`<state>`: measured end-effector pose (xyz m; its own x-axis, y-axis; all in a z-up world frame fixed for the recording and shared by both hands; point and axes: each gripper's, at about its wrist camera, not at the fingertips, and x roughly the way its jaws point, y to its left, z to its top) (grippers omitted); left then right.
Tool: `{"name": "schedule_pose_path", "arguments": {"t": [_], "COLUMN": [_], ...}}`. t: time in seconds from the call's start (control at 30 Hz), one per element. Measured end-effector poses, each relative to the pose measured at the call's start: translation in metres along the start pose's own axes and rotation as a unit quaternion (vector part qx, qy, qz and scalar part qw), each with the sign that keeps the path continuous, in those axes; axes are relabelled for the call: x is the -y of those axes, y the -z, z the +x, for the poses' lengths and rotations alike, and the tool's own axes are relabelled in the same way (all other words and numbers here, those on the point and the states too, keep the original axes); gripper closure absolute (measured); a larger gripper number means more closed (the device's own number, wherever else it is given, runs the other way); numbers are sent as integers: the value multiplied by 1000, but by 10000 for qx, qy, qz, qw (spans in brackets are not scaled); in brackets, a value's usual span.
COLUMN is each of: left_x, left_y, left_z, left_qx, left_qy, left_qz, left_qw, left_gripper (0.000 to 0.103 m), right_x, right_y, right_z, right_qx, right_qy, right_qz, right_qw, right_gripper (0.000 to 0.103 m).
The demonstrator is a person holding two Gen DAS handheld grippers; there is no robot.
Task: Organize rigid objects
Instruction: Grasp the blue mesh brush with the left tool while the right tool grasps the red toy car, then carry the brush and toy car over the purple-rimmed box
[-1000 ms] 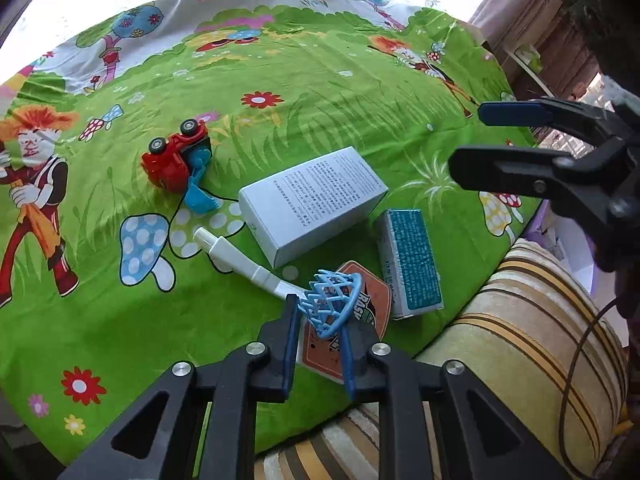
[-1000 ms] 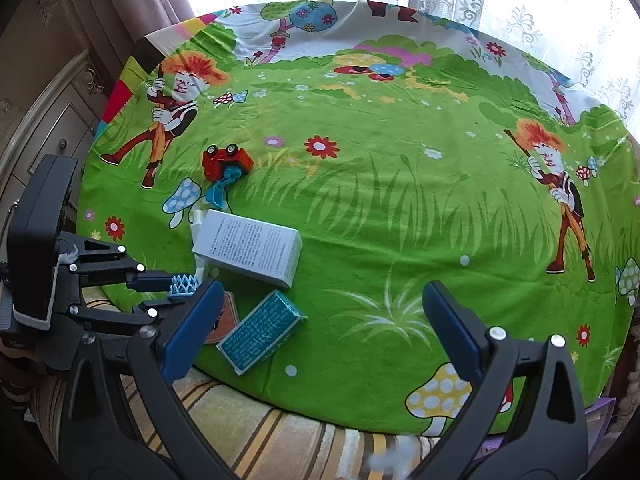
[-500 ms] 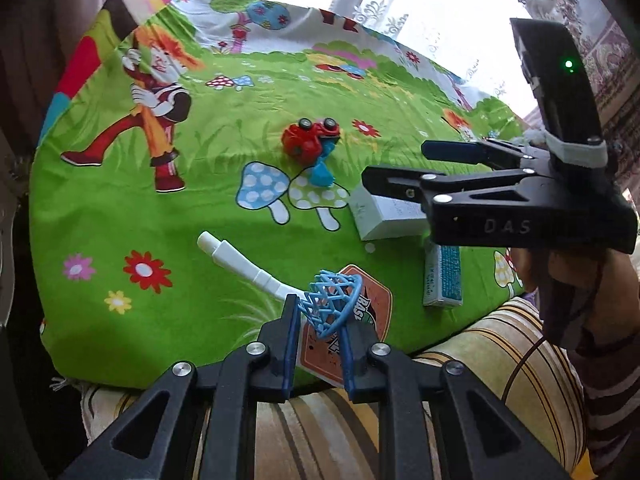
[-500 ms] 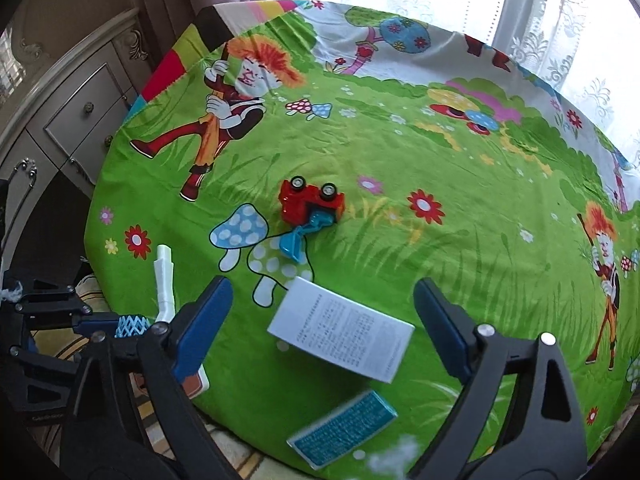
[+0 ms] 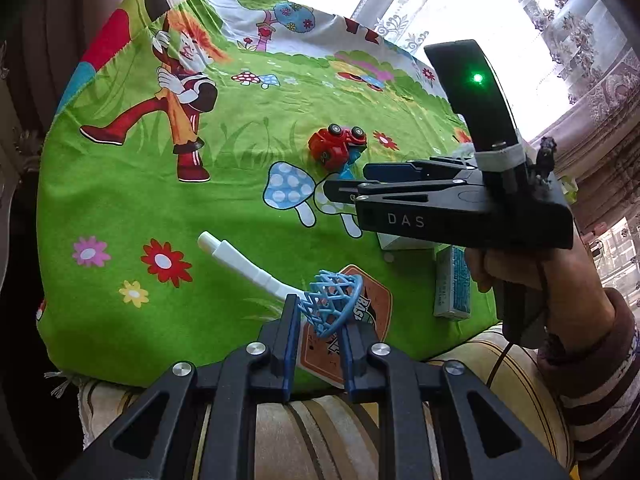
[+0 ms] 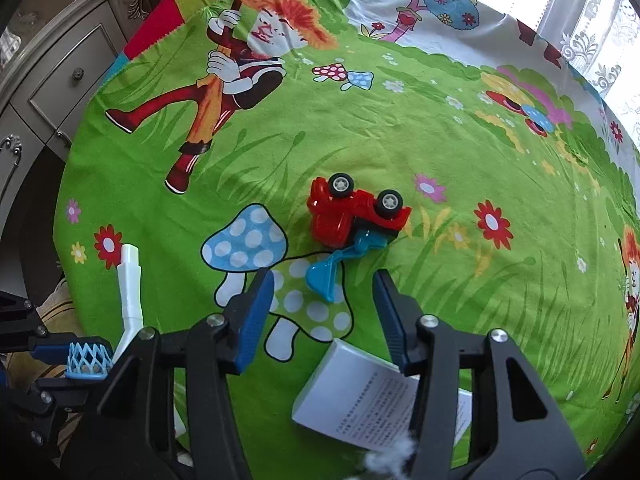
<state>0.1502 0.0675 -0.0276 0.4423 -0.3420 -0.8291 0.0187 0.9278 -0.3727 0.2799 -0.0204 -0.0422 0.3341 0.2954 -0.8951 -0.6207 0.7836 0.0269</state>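
Just ahead of the right gripper's (image 6: 324, 312) closing jaws lies the toy truck (image 6: 354, 212).

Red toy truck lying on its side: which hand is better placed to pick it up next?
Right. The right gripper is free, jaws closing just short of the red toy truck; the left gripper is shut on the blue net hoop.

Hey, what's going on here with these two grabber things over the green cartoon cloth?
A person is sorting small items on the cartoon cloth with two handheld grippers. The left gripper is shut on a toy basketball hoop, holding its blue net. The right gripper is closing with nothing between its fingers yet, pointed at the overturned red toy truck. A white box lies beneath it, and a teal box sits at the cloth's edge.
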Motion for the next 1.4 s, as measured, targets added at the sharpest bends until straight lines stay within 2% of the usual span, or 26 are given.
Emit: {"name": "schedule_pose_path", "arguments": {"t": [0.1,0.17,0.23,0.7,1.0,1.2,1.4], "left_x": [-1,-2,-3,-2,-3,3,19], "left_y": [0,0,1,0,-1,-3,-4], "left_z": [1,1,1,2,-3,-12,-23], "left_qx": [3,1,-4,4,75,194,304], "left_qy": [24,37,44,83,80,72,107], "left_qz": [-27,-44,-56,-78,-119,-55,102], "left_qw": [10000,10000,10000,9999,9999,9998,9994], "left_gripper": [84,84,84,84,84,84,84], "right_x": [0,0,1,4,16,25,42], "right_y": [0,1,0,-9,-9,4,40], "right_z": [5,5,1,-44,-61,-90,-124], "right_qx": [-54,-37,42,481,495,596,620], "right_qy": [-56,-101,-104,-383,-612,-580,-433], "right_qz": [-1,-4,3,227,564,645,788], "right_qw": [10000,9999,9999,9978,9953,9944,9940], "right_gripper": [66,80,87,87,87,87,87]}}
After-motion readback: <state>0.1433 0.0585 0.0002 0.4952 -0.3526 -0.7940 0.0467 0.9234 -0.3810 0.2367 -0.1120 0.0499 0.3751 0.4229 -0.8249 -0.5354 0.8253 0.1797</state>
